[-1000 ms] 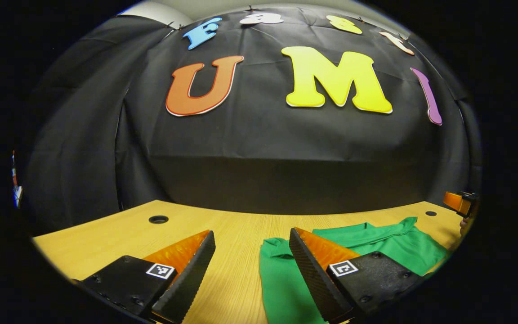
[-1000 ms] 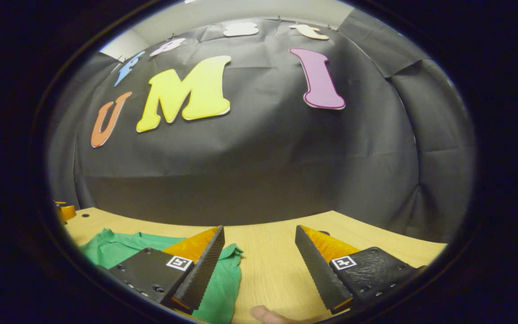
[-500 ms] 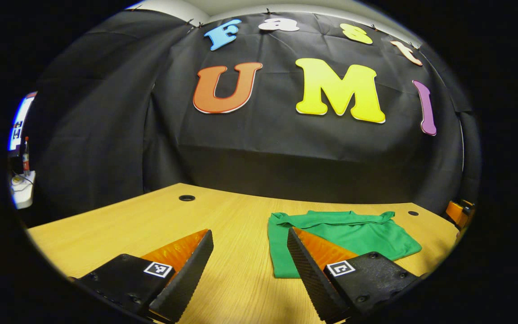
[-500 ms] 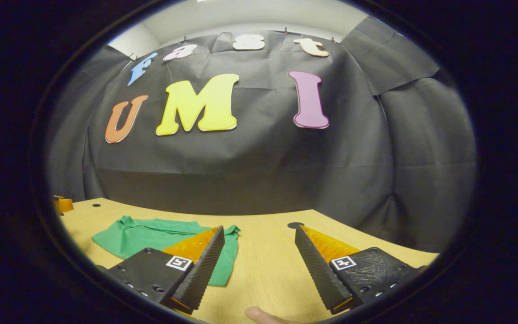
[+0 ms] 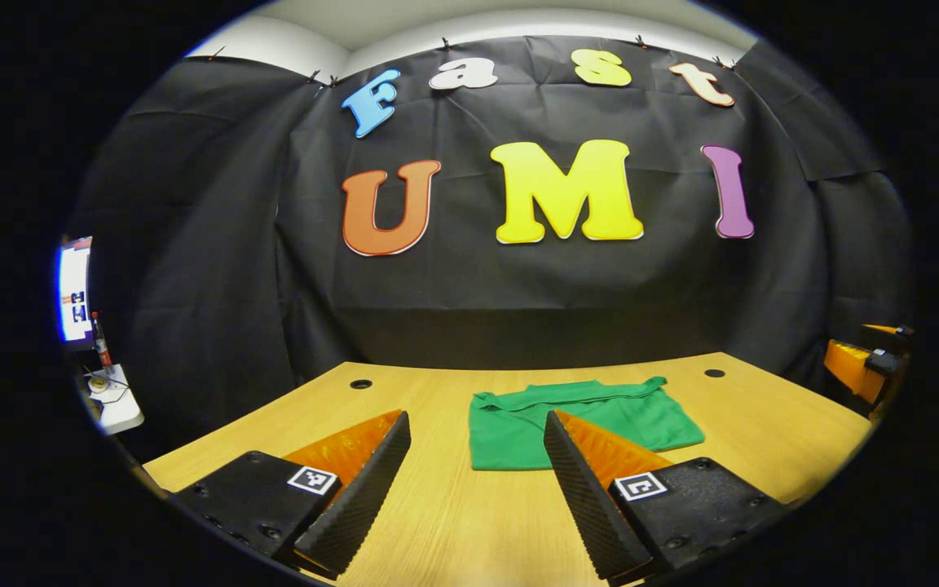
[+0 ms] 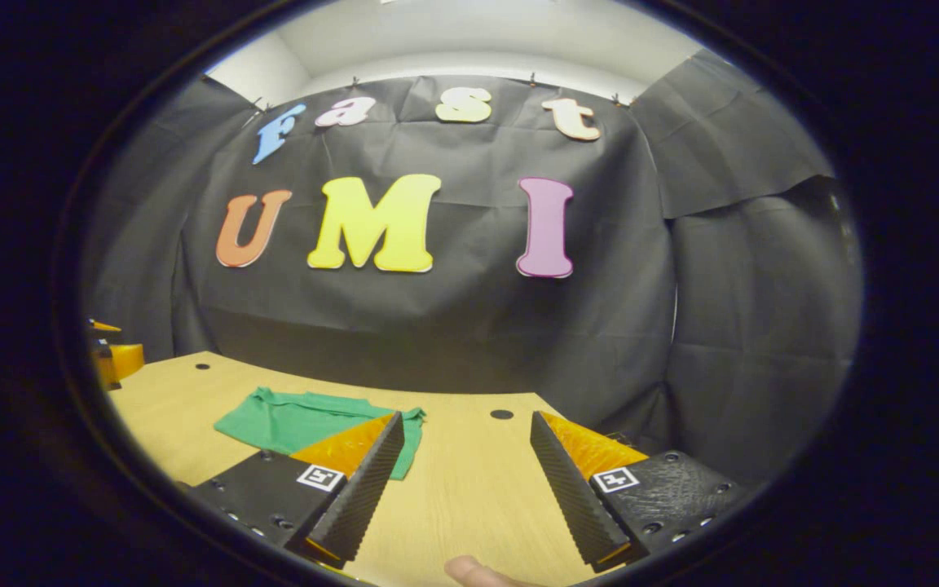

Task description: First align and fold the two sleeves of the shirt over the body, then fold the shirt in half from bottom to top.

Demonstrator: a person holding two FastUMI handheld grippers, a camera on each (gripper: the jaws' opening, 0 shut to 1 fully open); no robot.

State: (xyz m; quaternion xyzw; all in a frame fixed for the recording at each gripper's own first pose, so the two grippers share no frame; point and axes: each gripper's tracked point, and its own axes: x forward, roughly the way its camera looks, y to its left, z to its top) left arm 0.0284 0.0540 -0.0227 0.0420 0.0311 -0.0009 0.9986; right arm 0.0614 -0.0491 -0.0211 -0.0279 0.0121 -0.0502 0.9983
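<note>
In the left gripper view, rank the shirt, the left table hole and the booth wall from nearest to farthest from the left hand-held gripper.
1. Shirt, folded, just ahead, slightly right.
2. Left table hole, farther back, left.
3. Booth wall, behind the table.

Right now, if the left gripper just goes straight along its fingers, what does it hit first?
Probably the folded green shirt, lying on the table just past the left gripper. Its open fingers frame the shirt's near left edge. If it passes above the cloth, the booth wall comes next; height is unclear.
</note>
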